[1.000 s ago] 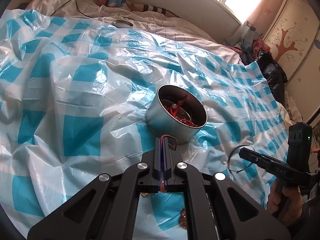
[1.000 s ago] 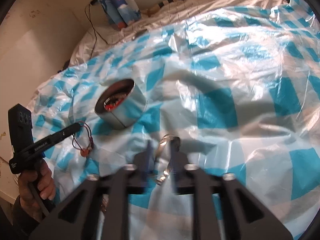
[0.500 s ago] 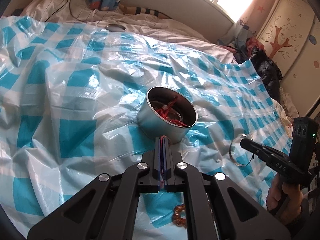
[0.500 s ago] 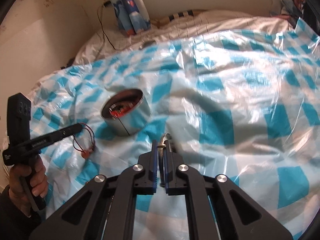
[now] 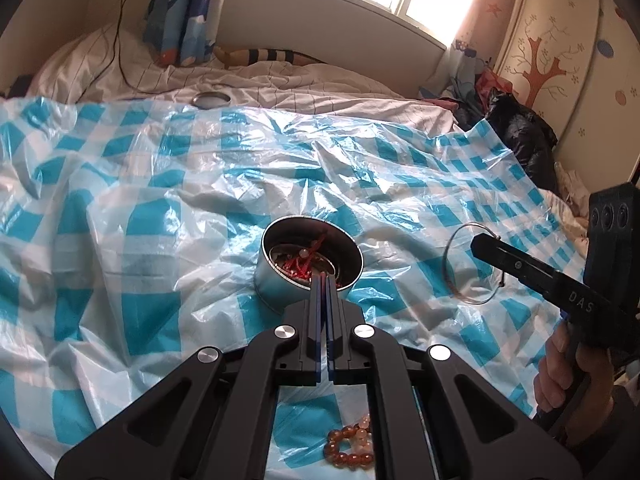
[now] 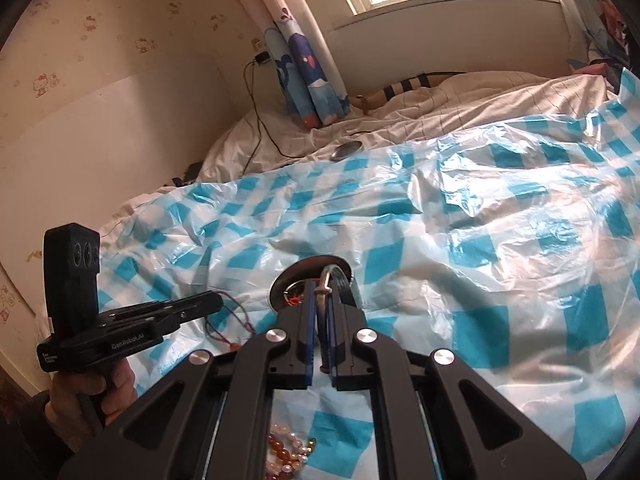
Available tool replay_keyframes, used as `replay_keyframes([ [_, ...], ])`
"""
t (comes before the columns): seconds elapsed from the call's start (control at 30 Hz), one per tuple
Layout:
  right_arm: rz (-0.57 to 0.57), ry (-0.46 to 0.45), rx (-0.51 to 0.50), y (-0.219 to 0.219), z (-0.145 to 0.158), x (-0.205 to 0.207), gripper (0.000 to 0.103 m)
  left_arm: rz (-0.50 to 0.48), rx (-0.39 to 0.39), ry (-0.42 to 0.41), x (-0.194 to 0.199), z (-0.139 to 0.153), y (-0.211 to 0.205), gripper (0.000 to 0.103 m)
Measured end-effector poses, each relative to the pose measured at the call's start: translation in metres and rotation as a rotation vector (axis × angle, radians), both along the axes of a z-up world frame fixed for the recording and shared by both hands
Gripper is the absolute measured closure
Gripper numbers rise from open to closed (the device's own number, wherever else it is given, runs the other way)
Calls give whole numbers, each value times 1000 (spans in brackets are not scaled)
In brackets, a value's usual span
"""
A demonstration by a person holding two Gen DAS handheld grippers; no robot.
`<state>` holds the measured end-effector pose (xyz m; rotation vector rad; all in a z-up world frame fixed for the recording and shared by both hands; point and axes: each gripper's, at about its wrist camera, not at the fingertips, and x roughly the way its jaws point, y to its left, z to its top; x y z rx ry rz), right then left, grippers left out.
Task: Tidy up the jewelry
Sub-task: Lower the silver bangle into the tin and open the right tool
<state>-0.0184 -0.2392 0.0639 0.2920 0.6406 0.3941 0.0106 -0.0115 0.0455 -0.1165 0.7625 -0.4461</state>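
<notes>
A round metal tin [image 5: 308, 268] sits open on the blue-checked plastic sheet, with red cord jewelry inside. My left gripper [image 5: 322, 280] is shut on a red cord necklace [image 6: 228, 322], which hangs from its tip [image 6: 208, 303] in the right wrist view. My right gripper [image 6: 322, 292] is shut on a silver bangle [image 5: 472, 264] and holds it in the air to the right of the tin. The tin [image 6: 312, 280] lies just beyond the right fingers. An amber bead bracelet [image 5: 352, 448] lies on the sheet below both grippers [image 6: 286, 456].
The tin's lid [image 5: 211, 100] lies on the white striped bedding at the far side. A black cable [image 6: 260, 124] runs down the wall onto the bed. A dark bag [image 5: 520, 136] and a wardrobe stand at the right.
My right gripper shut on the silver bangle, lifted it off the sheet and moved toward the tin. My left gripper rose and pulled back a little with the red cord.
</notes>
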Motion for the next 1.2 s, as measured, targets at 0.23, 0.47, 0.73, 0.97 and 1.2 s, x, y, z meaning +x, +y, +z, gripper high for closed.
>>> replay_keyframes([
  [0.23,23,0,33,1,1,8,97,-12,18,-34,7,11,-11,101],
  [0.47,54,-12,49,4,4,22,97,-21,24,-85,10,25,-23,101],
  [0.73,73,-17,82,10,5,50,97,-29,26,-110,22,34,-34,101],
  [0.97,82,-4,129,12,2,68,97,-32,-25,-116,44,44,-32,101],
  [1.2,83,31,191,7,-5,76,97,-22,-101,-59,57,32,-21,101],
])
